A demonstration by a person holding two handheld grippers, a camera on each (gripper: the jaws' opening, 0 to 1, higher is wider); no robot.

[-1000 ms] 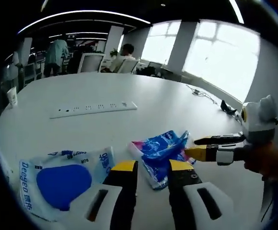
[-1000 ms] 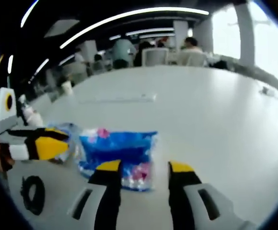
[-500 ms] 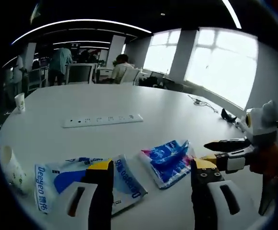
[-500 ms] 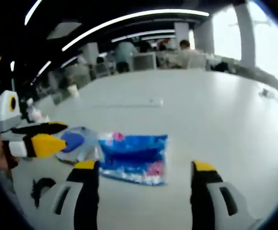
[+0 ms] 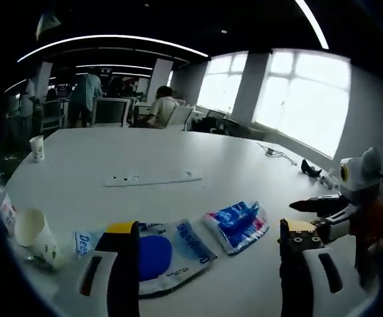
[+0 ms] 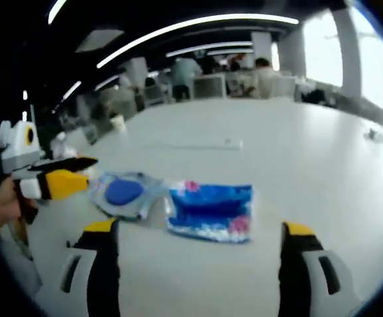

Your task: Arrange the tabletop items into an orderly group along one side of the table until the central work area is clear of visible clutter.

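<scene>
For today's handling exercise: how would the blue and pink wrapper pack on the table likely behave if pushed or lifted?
The blue and pink pack lies crumpled and flat, so it is probably floppy and light. Its glossy film may slide easily on the smooth white table when pushed, and would likely sag if lifted by one edge.

Table (image 5: pixel 244 165) lies bare beyond power strip (image 5: pixel 152 177) and to the window side; near edge is blocked by white pack (image 5: pixel 162 247) and blue pack (image 5: pixel 238 224) lying just beside each other, with paper cup (image 5: pixel 33 234) at far left.
</scene>
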